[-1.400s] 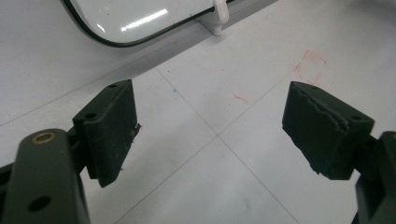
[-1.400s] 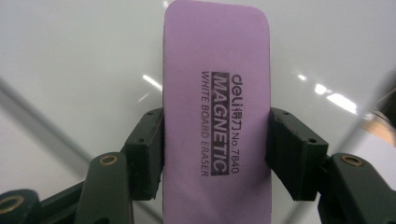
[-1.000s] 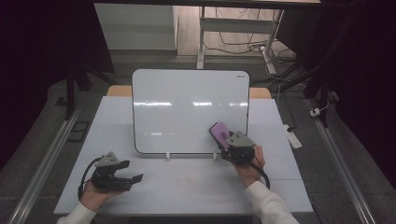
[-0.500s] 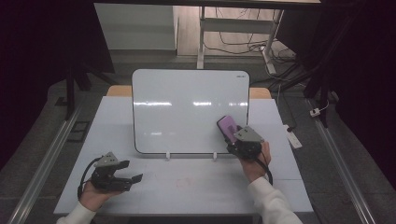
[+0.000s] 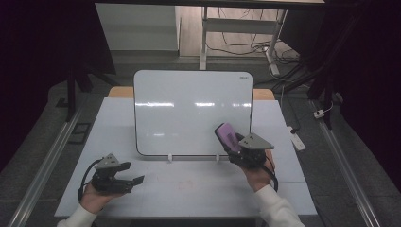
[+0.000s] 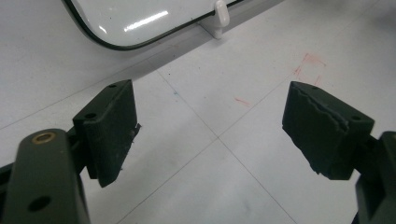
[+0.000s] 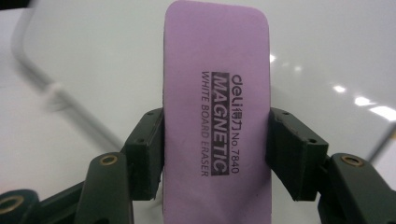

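Purple and oblong, the eraser [image 5: 228, 136] is pinched along its long sides between the jaws of the right gripper [image 5: 235, 147], in front of the lower right corner of the whiteboard [image 5: 189, 109]. Compared with a second ago, the right gripper has been carried a little to the right and slightly toward the person, and the eraser has gone with it; it is now seen against the board's right edge rather than further in. The left gripper [image 5: 132, 182] has hardly shifted and is held low over the white table [image 5: 198, 189] at the near left, its jaws spread wide with nothing between them. In the right gripper view, the eraser [image 7: 217, 116] is seen with rounded corners and a flat matte face, printed in black with "deli", "MAGNETIC", "No.7840" and "WHITE BOARD ERASER". Faint red marks [image 6: 310, 65] are seen on the table beyond the left gripper [image 6: 210, 130].
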Motion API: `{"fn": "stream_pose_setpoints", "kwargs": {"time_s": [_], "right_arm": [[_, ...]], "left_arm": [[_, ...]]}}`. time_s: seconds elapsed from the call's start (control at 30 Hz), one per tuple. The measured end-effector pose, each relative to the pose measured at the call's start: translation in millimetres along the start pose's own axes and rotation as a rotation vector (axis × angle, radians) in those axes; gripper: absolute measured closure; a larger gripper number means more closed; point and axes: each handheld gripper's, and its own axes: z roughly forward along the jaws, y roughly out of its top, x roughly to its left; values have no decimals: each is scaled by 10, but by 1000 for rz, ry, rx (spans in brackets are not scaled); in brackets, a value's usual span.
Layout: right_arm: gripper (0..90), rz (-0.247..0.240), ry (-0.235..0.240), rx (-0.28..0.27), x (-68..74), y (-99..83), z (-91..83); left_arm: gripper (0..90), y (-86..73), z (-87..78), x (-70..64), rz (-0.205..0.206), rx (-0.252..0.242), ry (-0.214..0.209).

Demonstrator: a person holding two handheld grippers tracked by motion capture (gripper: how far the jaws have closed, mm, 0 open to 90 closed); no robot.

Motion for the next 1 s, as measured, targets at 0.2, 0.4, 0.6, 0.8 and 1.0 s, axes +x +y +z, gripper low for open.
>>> {"fn": "stream_pose_setpoints", "kwargs": {"time_s": [0.2, 0.4, 0.6, 0.8, 1.0], "right_arm": [[406, 15, 86, -8, 144, -71, -180], [406, 23, 131, -3, 180, -160, -251], [406, 18, 164, 0, 180, -147, -226], [405, 8, 176, 11, 191, -145, -205], [405, 6, 210, 27, 216, -153, -152]], "left_arm": [[188, 9, 1, -10, 6, -4, -4], [192, 18, 8, -17, 12, -9, -9], [192, 36, 1, -29, 19, -26, -17], [188, 83, 19, -51, 21, -35, -32], [187, 163, 45, -103, 47, -43, -55]]}}
